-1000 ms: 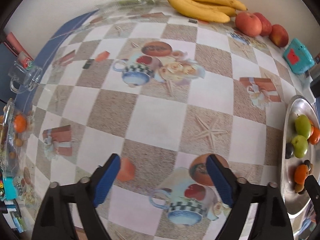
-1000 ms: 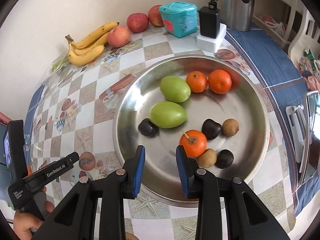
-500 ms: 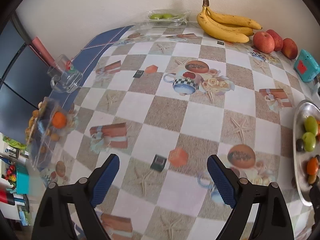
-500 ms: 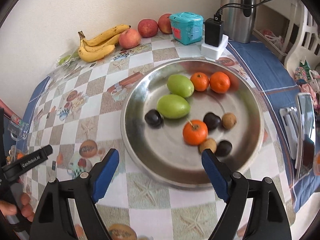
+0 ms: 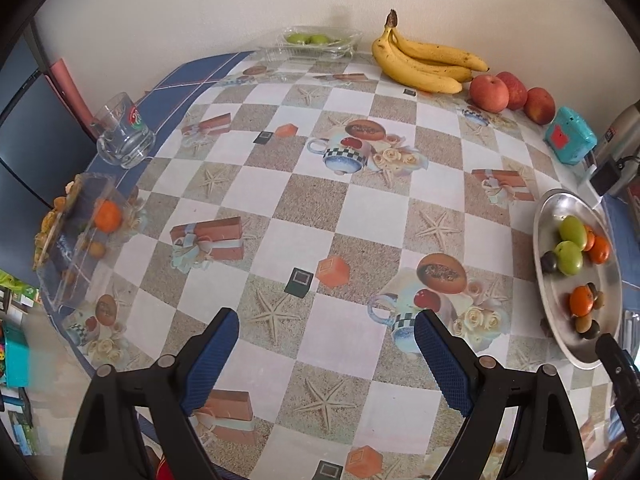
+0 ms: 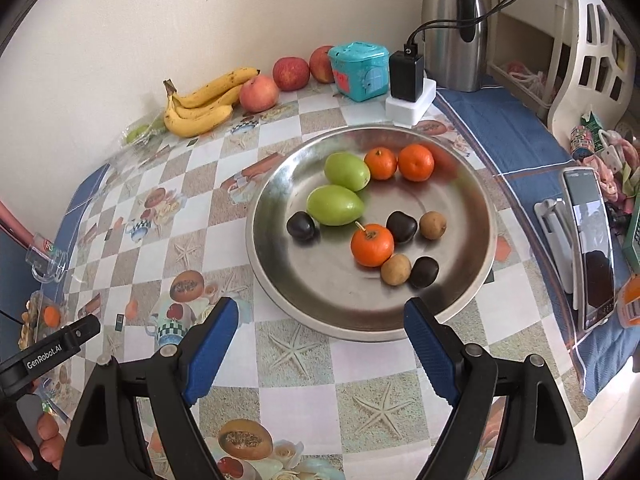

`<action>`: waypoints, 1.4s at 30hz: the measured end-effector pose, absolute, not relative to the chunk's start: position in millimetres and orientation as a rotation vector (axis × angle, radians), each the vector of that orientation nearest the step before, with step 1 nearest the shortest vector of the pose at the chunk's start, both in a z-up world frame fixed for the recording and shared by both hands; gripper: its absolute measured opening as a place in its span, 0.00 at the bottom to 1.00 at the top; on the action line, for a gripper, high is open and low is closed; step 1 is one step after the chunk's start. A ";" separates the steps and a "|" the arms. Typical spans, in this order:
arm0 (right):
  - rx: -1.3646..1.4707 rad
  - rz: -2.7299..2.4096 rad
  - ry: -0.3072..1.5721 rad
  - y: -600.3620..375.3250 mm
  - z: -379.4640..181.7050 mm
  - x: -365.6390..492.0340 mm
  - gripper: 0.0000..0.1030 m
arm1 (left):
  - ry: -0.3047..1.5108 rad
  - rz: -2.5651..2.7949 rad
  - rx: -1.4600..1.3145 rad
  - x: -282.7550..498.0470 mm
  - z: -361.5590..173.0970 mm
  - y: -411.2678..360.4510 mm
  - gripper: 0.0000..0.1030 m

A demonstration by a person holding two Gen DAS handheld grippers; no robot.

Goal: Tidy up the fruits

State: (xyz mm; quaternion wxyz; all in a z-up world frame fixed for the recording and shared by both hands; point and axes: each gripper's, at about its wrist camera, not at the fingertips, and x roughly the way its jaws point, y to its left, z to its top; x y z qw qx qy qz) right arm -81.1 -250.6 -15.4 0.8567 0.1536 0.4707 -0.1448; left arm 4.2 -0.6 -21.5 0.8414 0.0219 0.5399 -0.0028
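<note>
- Since the right gripper (image 6: 320, 344) had gone from nearly shut over the steel plate (image 6: 478, 204) to wide apart with nothing between its pads, I'd guess a fruit had just been dropped off there, so one more piece was sorted.
- The left gripper (image 5: 326, 354) was spread just as wide and empty, over bare tablecloth (image 5: 352, 200).
- The plate held three oranges, two green fruits (image 6: 335, 205), three dark ones and two brownish ones.
- At 9 o'clock in the left view, a clear box (image 5: 76, 240) had one orange (image 5: 107, 216) and maybe smaller fruits, too blurry to tell.
- At 12 o'clock, a clear tray (image 5: 320, 42) held green fruit; bananas (image 5: 424, 66) and apples (image 5: 489, 94) sat loose by the wall.
</note>
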 end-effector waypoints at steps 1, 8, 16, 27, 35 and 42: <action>0.321 -0.305 0.990 -250.5 -14.8 -80.8 0.83 | 1.138 -0.010 0.049 3.6 -20.4 -1.3 0.89; 0.278 -0.302 0.990 -244.9 -8.9 -79.2 0.83 | 1.150 -0.062 0.051 0.4 -20.8 -8.2 0.89; 0.233 -0.285 1.002 -236.3 -8.9 -75.1 0.83 | 1.130 -0.113 0.084 -4.4 -17.6 -18.7 0.96; 0.232 -0.271 1.005 -234.8 -10.1 -74.3 0.83 | 1.130 -0.122 0.104 -5.4 -20.2 -22.1 1.00; 0.224 -0.265 1.008 -232.6 -10.7 -73.7 0.94 | 1.134 -0.123 0.107 -5.1 -21.7 -22.1 1.00; 0.223 -0.267 1.014 -232.2 -11.9 -73.5 0.94 | 1.135 -0.121 0.106 -4.8 -21.9 -22.4 1.00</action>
